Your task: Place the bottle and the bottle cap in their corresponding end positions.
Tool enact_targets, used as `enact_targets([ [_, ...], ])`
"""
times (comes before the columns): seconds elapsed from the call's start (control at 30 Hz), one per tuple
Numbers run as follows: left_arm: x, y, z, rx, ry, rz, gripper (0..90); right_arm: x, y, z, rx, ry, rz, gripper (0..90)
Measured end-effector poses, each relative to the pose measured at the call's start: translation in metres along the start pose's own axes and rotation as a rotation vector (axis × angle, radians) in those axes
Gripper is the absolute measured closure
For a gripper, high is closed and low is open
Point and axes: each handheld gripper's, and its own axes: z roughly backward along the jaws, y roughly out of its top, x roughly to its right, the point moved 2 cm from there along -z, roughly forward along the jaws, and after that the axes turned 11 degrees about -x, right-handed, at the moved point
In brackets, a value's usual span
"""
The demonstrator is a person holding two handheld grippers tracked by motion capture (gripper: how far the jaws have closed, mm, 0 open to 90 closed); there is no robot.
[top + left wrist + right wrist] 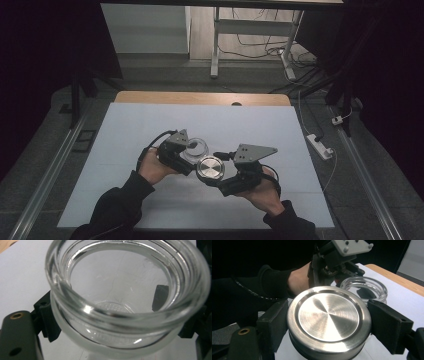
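Where cables (260, 50) cross the floor, a white sheet (150, 125) covers the table (200, 97).

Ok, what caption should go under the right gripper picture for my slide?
Right gripper clamps a round brushed-steel lid beside the open clear glass jar.

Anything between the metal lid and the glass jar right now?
Nothing. The metal lid and the glass jar have only bare white table cover between them, seen in the right gripper view.

Left tool (192, 151) clamped, right tool (212, 172) clamped, tips nearly meeting
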Motion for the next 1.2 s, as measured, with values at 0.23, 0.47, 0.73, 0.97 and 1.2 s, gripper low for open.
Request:
enact_targets([
  [0.23, -0.004, 0.003, -0.001, 0.005, 0.007, 0.001, 15.5, -0.004, -0.005, -0.003, -0.004, 0.006, -0.001, 19.6],
  [0.47, -0.01, 0.006, -0.002, 0.012, 0.02, 0.004, 15.5, -0.008, -0.012, -0.007, -0.008, 0.007, 0.005, 19.6],
  [0.73, -0.02, 0.01, -0.008, 0.017, 0.037, 0.01, 15.5, -0.011, -0.025, -0.015, -0.031, 0.009, -0.002, 19.6],
  [0.97, -0.028, 0.012, -0.016, 0.021, 0.053, 0.021, 15.5, -0.012, -0.039, -0.022, -0.044, 0.013, -0.012, 19.7],
  [1.2, -0.039, 0.013, -0.023, 0.029, 0.074, 0.036, 15.5, -0.013, -0.05, -0.034, -0.07, 0.011, -0.011, 19.7],
])
